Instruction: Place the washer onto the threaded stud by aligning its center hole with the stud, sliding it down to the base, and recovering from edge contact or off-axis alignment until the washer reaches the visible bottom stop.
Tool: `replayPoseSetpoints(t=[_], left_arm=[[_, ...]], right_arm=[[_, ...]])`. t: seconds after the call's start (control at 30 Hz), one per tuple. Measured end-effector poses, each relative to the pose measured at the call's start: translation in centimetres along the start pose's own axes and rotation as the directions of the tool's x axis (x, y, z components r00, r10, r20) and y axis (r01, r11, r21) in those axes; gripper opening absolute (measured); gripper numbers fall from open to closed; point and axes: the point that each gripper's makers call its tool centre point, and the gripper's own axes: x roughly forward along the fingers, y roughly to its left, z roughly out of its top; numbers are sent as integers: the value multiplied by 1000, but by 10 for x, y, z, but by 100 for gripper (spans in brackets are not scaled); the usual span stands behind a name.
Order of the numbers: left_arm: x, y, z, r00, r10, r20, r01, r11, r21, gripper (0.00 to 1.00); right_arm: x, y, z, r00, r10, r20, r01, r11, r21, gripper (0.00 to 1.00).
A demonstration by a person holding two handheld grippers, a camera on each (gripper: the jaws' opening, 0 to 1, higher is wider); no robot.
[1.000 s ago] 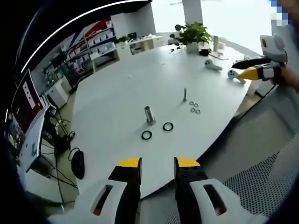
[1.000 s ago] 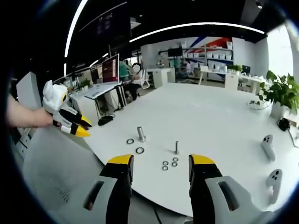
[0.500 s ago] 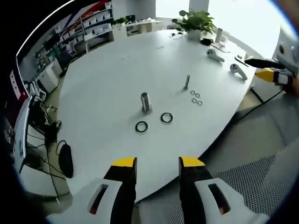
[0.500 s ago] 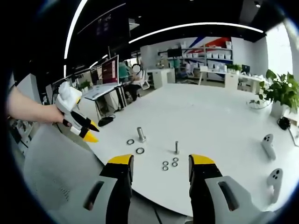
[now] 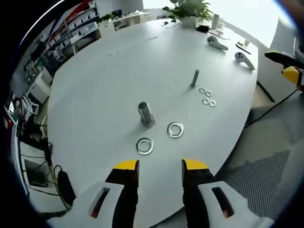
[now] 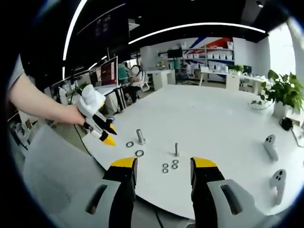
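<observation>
A large white oval worktop (image 5: 109,71) carries a few small metal parts. In the left gripper view, the left tool (image 5: 160,166) hangs above the near edge of the worktop with its two yellow-tipped jaws spread apart and nothing between them. Just ahead of it lie two large washers: one washer (image 5: 144,146) nearest the jaws, and a second large washer (image 5: 175,129) a little farther on, to its right. Just beyond the pair stands a thick, short threaded stud (image 5: 145,113), upright, with neither washer on it. Farther off stands a thin bolt (image 5: 194,77), also upright, with a cluster of small washers (image 5: 207,97) lying flat just beside it. Two white handheld controllers (image 5: 231,50) rest near the far edge, and a potted plant (image 5: 186,10) stands beyond them.

In the right gripper view, the right tool (image 6: 161,166) is held back from the worktop edge, its jaws wide apart and empty. A person's hand (image 6: 75,114) holds the left tool at the left, its tips pointing down toward the large washers.
</observation>
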Motion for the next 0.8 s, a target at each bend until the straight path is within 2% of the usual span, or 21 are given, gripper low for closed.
replayPoseSetpoints(t=[0.13, 0.2, 0.3, 0.5, 0.8], left_arm=[[10, 7, 0, 1000, -11, -21, 11, 1000, -13, 34], [16, 4, -1, 999, -40, -29, 39, 998, -39, 34], [24, 11, -3, 998, -24, -61, 24, 1000, -1, 34], [37, 25, 2, 996, -25, -87, 25, 1000, 6, 35], [56, 34, 2, 988, -53, -148, 57, 998, 25, 35]], right_arm=[[0, 1, 1, 1000, 0, 4, 0, 1000, -9, 49], [0, 0, 1, 1000, -1, 5, 1, 1000, -6, 49], [0, 1, 2, 1000, 1, 7, -1, 1000, -7, 49], [0, 0, -1, 1000, 0, -8, 0, 1000, -6, 49], [0, -1, -6, 999, -8, -31, 8, 1000, -1, 49]])
